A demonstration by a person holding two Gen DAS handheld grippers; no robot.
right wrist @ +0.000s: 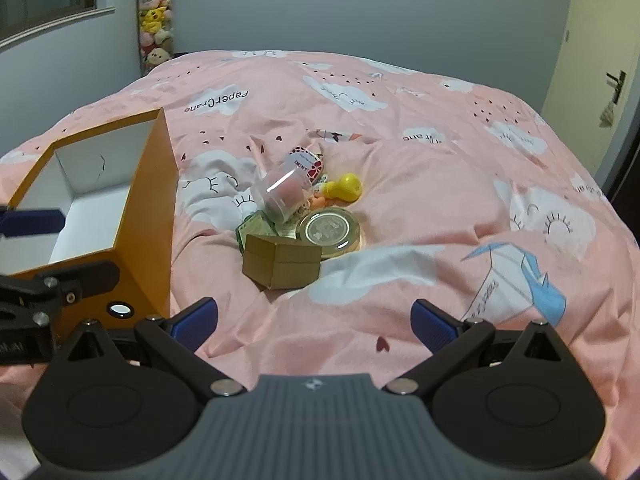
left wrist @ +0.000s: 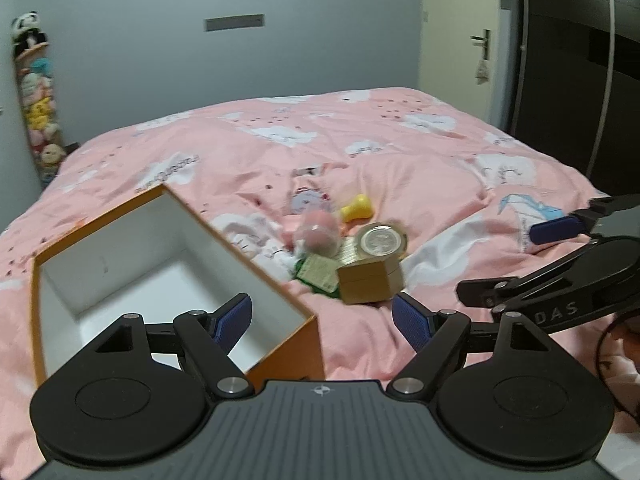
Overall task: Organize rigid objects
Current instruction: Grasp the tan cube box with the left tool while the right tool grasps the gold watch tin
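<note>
Clutter for sorting lies in one tight pile on the bed (right wrist: pixel 400 128), on the pink quilt, directly ahead of my right gripper (right wrist: pixel 314 318) and ahead-right of my left gripper (left wrist: pixel 322 320). Nearest item is a brown hexagonal box (right wrist: pixel 282 262), lid on, touching a round glass-lidded tin (right wrist: pixel 330 230) behind it. Behind those, a clear plastic jar (right wrist: pixel 282 194) with something pink inside lies tilted, mouth toward me; a yellow bulb-shaped toy (right wrist: pixel 346 188) and green packets (right wrist: pixel 254 228) adjoin it.

Right gripper sits square to the hexagonal box, so I judge it the nearer for a first pick. Both grippers are spread wide and hold nothing.

Container: an orange box with white lining (left wrist: pixel 120 248) stands open to the left of the pile, just apart from it. Its visible interior holds nothing. My left gripper hangs over its near corner.
</note>
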